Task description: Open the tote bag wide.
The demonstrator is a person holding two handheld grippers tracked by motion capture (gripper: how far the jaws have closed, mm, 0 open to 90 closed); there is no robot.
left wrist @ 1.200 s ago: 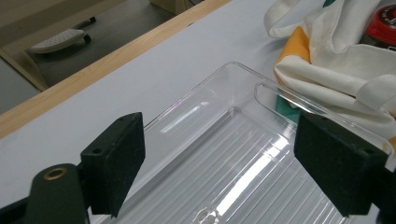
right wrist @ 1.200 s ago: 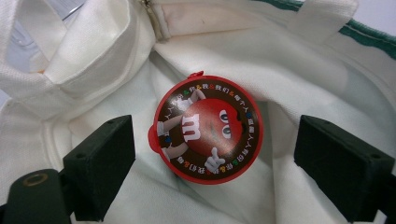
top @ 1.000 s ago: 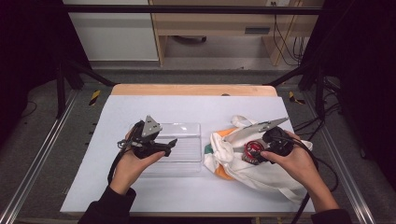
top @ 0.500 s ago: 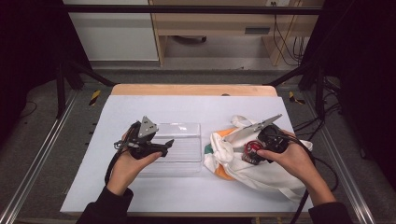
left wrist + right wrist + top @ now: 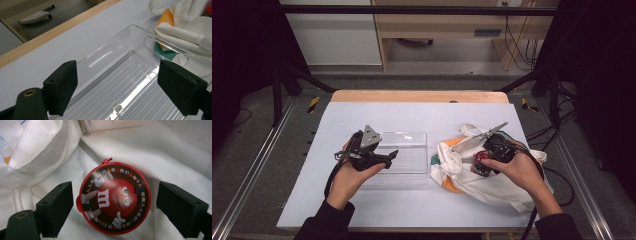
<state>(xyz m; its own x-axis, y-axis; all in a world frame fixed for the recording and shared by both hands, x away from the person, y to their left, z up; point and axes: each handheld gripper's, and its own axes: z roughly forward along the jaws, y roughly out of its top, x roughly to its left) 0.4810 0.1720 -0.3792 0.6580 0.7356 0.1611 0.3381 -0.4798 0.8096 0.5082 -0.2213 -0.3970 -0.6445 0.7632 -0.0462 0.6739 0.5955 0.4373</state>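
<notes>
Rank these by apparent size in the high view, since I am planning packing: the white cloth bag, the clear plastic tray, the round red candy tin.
1. White cloth bag, largest.
2. Clear plastic tray, somewhat smaller.
3. Round red candy tin, by far smallest, partly hidden.

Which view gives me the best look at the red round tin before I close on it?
The right gripper view: the red tin lies face-up on the white cloth bag, between the right gripper's open jaws. In the high view it is a small red patch under that gripper.
</notes>
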